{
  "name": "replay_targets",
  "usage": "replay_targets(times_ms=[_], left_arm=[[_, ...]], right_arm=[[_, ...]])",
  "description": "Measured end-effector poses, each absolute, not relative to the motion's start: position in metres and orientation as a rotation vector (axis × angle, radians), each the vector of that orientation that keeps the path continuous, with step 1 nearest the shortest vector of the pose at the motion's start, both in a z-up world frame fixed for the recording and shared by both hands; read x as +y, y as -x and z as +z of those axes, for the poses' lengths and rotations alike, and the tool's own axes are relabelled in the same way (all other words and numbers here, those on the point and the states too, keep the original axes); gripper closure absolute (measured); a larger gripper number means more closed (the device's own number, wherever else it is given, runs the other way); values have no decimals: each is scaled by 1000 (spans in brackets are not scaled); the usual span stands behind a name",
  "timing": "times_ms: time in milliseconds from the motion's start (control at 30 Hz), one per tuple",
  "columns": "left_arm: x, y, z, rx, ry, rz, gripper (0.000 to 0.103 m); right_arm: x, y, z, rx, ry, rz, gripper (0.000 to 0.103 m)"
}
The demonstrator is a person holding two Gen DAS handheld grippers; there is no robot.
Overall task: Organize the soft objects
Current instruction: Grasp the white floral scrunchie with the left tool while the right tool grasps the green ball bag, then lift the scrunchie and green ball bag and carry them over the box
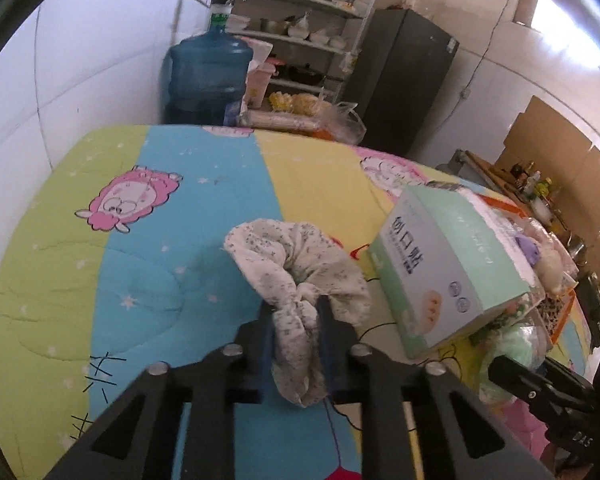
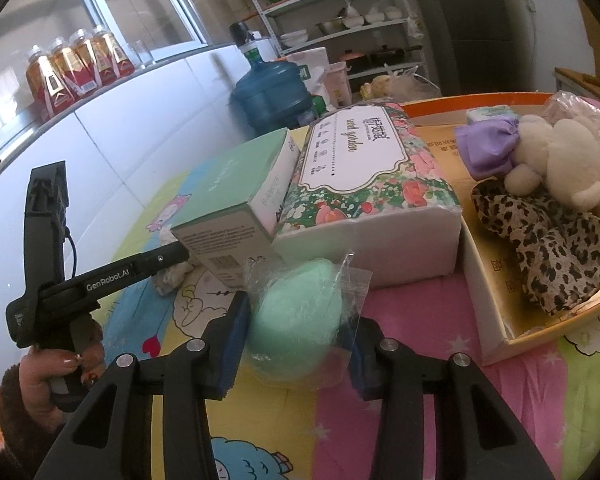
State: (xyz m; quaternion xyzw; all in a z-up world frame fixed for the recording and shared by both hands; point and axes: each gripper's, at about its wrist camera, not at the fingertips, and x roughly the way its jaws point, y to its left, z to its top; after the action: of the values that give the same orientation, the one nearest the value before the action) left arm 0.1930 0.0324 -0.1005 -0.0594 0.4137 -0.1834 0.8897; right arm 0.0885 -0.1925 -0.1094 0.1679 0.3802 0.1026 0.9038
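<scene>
A white floral cloth scrunchie (image 1: 296, 256) lies on the colourful cartoon quilt (image 1: 148, 240), and my left gripper (image 1: 296, 306) is shut on its near end. In the right wrist view, my right gripper (image 2: 298, 320) is shut on a mint-green soft sponge in a clear plastic bag (image 2: 300, 296), resting on the quilt (image 2: 420, 320). To its right, an orange-rimmed cardboard box (image 2: 480, 280) holds a white plush toy (image 2: 560, 164), a purple cloth (image 2: 488, 148) and a leopard-print scrunchie (image 2: 548, 240). The left gripper (image 2: 172, 256) shows at the left, held by a hand (image 2: 60, 364).
A mint-green carton (image 1: 452, 264) leans on a floral tissue pack (image 2: 364, 184) between the two grippers. Beyond the quilt's far edge stand a blue water jug (image 1: 208, 76), loaded shelves (image 1: 300, 20) and a dark fridge (image 1: 404, 80). Bottles (image 2: 76, 64) line the windowsill.
</scene>
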Motion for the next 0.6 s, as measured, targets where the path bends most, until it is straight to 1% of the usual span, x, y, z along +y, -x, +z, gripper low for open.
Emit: replay_targets(times_ms=[333, 600], left_arm=[[42, -169, -81, 760, 146, -332, 87], [46, -132, -49, 648, 143, -294, 87]], right_arm=[[-183, -82, -100, 748, -290, 197, 58], [-177, -71, -87, 709, -254, 200, 58]])
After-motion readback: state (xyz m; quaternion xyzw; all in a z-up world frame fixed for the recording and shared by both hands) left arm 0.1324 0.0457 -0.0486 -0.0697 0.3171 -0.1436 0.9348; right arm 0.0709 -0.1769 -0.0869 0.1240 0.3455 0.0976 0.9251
